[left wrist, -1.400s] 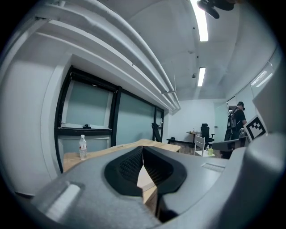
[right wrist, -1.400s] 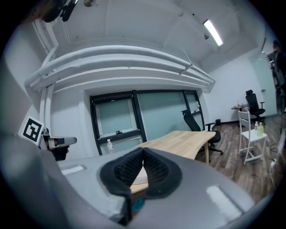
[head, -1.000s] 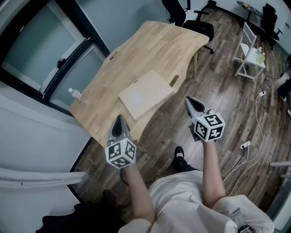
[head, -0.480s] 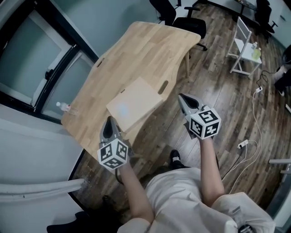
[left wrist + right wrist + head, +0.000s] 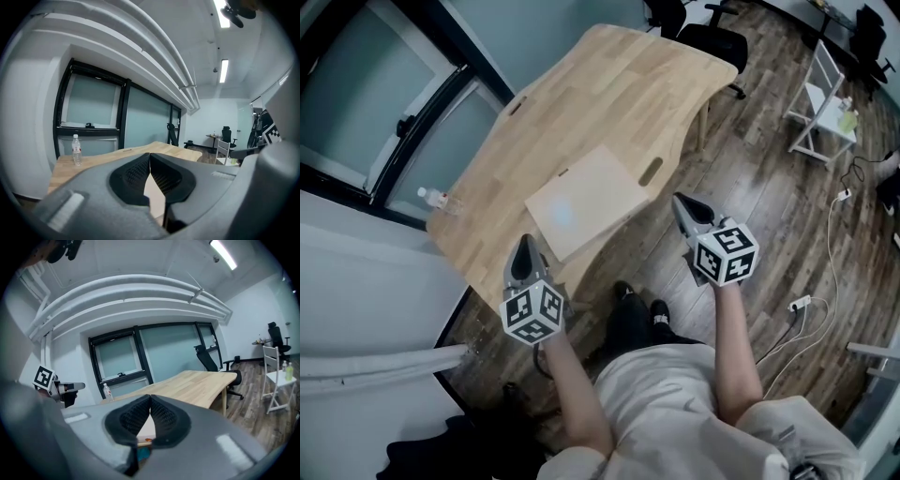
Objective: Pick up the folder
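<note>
The folder is a pale tan flat sheet lying on the near part of the light wooden table. My left gripper is shut and empty. It hovers at the table's near edge, just left of the folder's near corner. My right gripper is also shut and empty, over the floor beside the folder's right corner. In the left gripper view the folder shows past the shut jaws. In the right gripper view a strip of the folder shows below the pads, and the left gripper is at the left.
A clear water bottle stands at the table's left corner by the glass wall. A black office chair sits at the far end. A white rack and floor cables are to the right. The person's feet stand at the table's edge.
The person has stepped up to the table with a leg now forward. Both grippers have come slightly lower and nearer the folder. Both stay shut.
</note>
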The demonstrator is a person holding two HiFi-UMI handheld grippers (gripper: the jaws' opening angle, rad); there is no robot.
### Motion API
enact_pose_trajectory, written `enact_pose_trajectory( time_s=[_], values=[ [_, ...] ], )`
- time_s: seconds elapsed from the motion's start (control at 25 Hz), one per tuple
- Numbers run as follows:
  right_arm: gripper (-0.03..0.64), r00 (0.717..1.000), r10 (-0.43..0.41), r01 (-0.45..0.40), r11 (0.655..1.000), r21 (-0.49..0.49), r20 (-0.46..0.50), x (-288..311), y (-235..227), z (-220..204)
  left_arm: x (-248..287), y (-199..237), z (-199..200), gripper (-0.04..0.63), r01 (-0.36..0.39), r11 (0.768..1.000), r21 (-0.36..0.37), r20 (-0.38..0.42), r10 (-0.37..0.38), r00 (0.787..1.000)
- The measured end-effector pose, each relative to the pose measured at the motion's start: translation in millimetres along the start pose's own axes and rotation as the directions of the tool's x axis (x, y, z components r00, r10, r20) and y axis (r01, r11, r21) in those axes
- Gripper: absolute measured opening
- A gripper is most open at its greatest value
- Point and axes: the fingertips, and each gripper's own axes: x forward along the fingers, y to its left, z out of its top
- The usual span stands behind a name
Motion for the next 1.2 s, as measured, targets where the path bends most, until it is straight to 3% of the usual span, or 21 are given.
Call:
enact_pose_trajectory(
  time_s=[0.36,0.68,0.92,1.2],
  values=[
    [0.002,0.999,0.025,-0.024,1.000,0.009,-0.038,57.6,3.8,-3.3,29.0,31.9,-19.4,0.008,-0.022,1.000,-0.016,-0.049,0.021,0.999],
    [0.002,0.992,0.046,-0.047,0.999,-0.010,-0.120,132.6,16.2,-13.3,65.1,95.4,-42.0,0.009,-0.083,0.991,-0.107,-0.094,0.073,0.993],
    [0.002,0.982,-0.043,0.048,0.999,0.019,-0.184,192.9,-5.7,-29.0,108.4,122.4,-85.1,0.009,-0.089,0.966,-0.242,-0.175,0.046,0.984],
    [0.002,0.970,-0.074,0.079,0.997,0.013,-0.233,216.4,-9.4,-44.8,133.8,140.0,-120.2,0.011,-0.088,0.956,-0.279,-0.257,0.014,0.966]
  ],
)
